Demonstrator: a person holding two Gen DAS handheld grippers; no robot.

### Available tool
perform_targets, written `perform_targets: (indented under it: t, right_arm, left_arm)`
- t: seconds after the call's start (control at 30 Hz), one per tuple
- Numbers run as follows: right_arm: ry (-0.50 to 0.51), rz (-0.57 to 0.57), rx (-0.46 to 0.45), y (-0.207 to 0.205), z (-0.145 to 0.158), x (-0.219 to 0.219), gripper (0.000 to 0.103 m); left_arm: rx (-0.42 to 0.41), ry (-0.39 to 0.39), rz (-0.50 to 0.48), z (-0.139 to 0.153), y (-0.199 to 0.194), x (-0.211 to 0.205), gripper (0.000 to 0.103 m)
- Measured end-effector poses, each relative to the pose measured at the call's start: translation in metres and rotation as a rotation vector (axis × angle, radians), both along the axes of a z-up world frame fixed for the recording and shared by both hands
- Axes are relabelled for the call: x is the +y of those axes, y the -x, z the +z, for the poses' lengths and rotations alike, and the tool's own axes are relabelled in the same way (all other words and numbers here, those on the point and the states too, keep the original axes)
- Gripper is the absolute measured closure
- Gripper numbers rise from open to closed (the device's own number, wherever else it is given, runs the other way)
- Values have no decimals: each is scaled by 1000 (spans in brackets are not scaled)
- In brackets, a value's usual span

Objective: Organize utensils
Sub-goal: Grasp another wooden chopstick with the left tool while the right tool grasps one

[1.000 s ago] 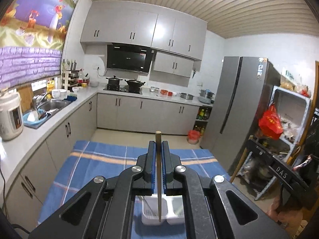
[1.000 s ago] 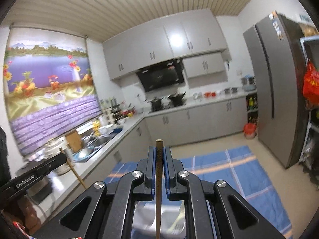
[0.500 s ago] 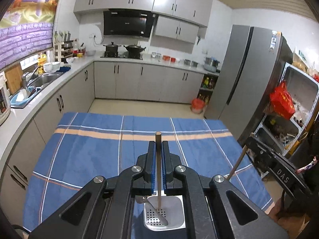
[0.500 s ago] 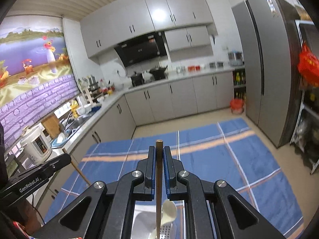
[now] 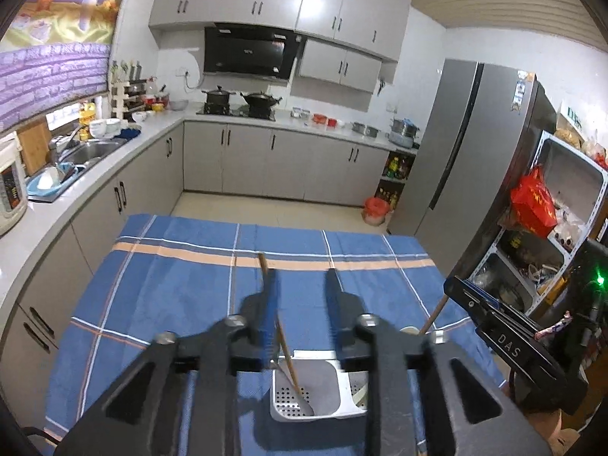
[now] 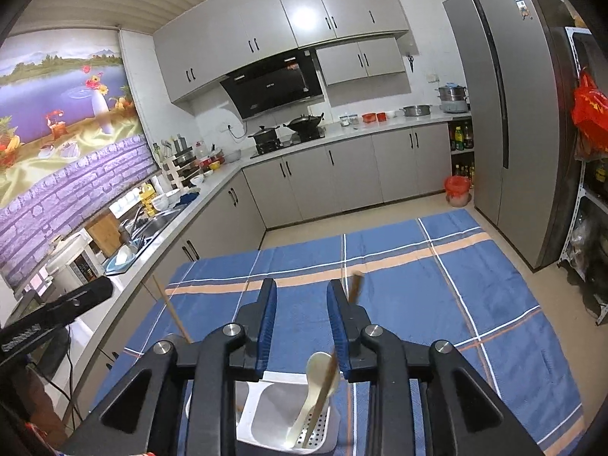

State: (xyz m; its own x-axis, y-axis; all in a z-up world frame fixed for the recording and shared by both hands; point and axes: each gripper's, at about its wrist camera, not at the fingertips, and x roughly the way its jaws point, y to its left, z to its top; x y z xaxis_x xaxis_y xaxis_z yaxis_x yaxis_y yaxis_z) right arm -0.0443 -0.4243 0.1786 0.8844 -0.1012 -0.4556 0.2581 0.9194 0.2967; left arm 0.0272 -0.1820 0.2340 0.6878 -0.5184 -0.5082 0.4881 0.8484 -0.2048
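Observation:
My left gripper (image 5: 302, 277) hovers over a white utensil holder (image 5: 304, 416) on the blue plaid tablecloth (image 5: 171, 285). Its jaws are opening, and a wooden chopstick (image 5: 283, 338) leans loose against the left finger with its tip down in the holder. A metal utensil (image 5: 300, 399) lies in there too. My right gripper (image 6: 300, 290) is above the same holder (image 6: 273, 391), jaws also opening. Its chopstick (image 6: 323, 391) slants free beside the right finger into the compartment that holds a white spoon (image 6: 319, 364). Each gripper also shows at the edge of the other view.
A counter with a sink (image 5: 87, 152) runs along the left. A grey fridge (image 5: 475, 159) and a metal shelf rack (image 5: 551, 228) stand on the right. A red bin (image 5: 376, 209) sits on the floor beyond the table.
Both grippers have sunk toward the holder. Their jaws, shut on upright chopsticks before, have parted and let go, and each chopstick now tilts down into the holder.

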Motion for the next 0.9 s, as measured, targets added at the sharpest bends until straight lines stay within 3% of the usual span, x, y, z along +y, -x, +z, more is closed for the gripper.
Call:
perform_targets:
  t: [0.2, 0.33, 0.53, 0.67, 0.8, 0.9]
  right_arm:
    - [25, 8, -27, 37, 16, 6, 54]
    - [15, 14, 29, 71, 2, 2, 49]
    - [-49, 41, 302, 115, -82, -10, 49]
    - [-71, 88, 429, 141, -129, -4, 49]
    - [-73, 126, 486, 160, -154, 11, 49]
    - [-75, 134, 505, 171, -166, 17, 52]
  left_arm:
    - [-11, 32, 21, 15, 38, 34, 70]
    - [32, 21, 19, 1, 68, 48, 62]
    - [224, -69, -76, -75, 105, 42, 62]
    - [336, -140, -157, -128, 129, 30, 62]
    - [412, -199, -242, -172, 158, 19, 64]
    - [428, -232, -286, -187, 170, 11, 68]
